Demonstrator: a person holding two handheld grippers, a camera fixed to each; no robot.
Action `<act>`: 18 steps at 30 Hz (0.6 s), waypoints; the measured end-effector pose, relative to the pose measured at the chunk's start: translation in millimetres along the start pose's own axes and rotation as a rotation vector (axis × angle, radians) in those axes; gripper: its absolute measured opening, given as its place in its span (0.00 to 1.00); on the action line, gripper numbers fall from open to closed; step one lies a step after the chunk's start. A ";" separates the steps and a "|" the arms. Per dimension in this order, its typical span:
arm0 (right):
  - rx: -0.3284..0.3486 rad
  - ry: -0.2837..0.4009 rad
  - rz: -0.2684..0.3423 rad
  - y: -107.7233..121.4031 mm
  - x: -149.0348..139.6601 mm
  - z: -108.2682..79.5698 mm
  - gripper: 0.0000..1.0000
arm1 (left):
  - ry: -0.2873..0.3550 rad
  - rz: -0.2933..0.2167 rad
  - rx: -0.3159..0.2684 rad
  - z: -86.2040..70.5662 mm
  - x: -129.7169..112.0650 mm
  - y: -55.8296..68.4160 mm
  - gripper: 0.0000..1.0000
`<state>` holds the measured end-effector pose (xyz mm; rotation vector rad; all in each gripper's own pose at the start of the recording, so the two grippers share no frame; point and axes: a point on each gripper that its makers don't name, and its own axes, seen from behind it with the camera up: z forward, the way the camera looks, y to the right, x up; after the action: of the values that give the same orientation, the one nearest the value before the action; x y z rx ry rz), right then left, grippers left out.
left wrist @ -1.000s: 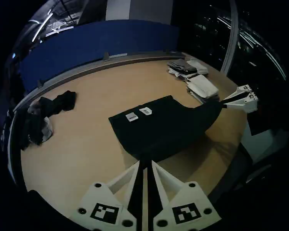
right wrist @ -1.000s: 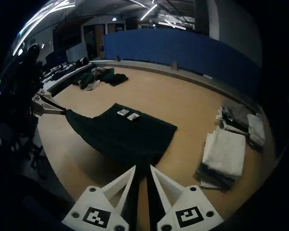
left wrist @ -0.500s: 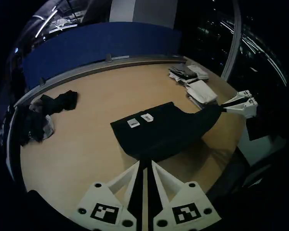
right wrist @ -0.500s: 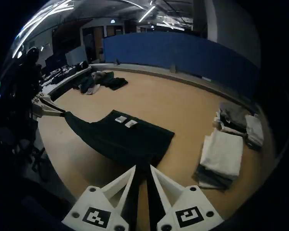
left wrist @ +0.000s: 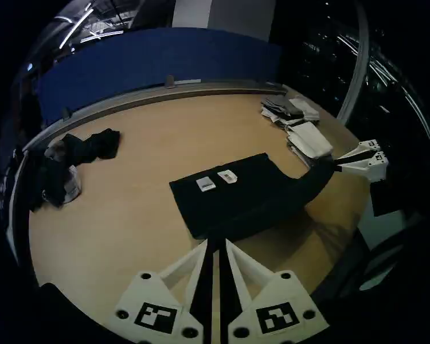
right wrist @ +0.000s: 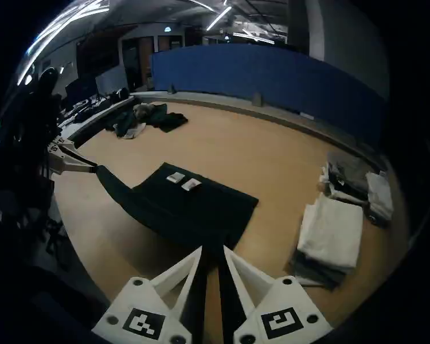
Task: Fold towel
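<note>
Table (left wrist: 129, 172), towel (left wrist: 243, 192) (pinched) between left tongs (left wrist: 217, 241), right tongs (right wrist: 213, 247)

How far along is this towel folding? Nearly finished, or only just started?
Early on this one. Done: a stack of folded towels sits on the table. In hand: the left gripper and right gripper each pinch a near corner of the dark towel, raised off it. Left: lay that edge over, then perhaps the crumpled pile.

One towel (left wrist: 243, 192) bearing two tags (left wrist: 206, 184). Two grippers: left gripper (left wrist: 216, 243), right gripper (right wrist: 213, 249). By the right edge of the table (left wrist: 129, 223), at least two folded stacks (right wrist: 331, 232); exact number unclear. At the far left corner, two dark heaps (left wrist: 92, 145). One partition (left wrist: 157, 57).
</note>
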<state>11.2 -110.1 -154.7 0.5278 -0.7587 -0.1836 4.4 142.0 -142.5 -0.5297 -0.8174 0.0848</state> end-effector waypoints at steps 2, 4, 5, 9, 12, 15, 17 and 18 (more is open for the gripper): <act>0.000 -0.006 -0.001 2.2 0.9 4.5 0.11 | -0.008 -0.012 0.005 4.9 1.7 -2.7 0.06; 0.000 -0.009 0.000 4.4 2.6 8.9 0.11 | -0.014 -0.021 0.008 10.5 3.3 -5.4 0.06; 0.001 -0.011 0.000 5.5 3.5 11.0 0.11 | -0.017 -0.025 0.009 13.2 4.0 -6.7 0.06; -0.005 -0.014 0.006 12.4 8.7 21.7 0.11 | -0.018 -0.030 0.011 25.8 8.6 -12.1 0.06; -0.007 -0.017 0.014 17.4 13.7 30.8 0.11 | -0.017 -0.025 0.012 35.9 13.6 -15.7 0.06; -0.008 -0.025 0.023 22.5 17.1 40.1 0.11 | -0.024 -0.023 0.012 46.5 17.8 -19.5 0.06; -0.010 -0.032 0.030 26.3 18.3 46.8 0.11 | -0.030 -0.022 0.011 54.5 19.8 -22.3 0.06; -0.011 -0.034 0.032 28.0 18.9 50.0 0.11 | -0.032 -0.021 0.011 58.4 20.8 -23.9 0.06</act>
<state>-10.8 -112.0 -98.6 0.5029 -0.7989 -0.1671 -26.1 151.3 -84.1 -0.5106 -0.8526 0.0788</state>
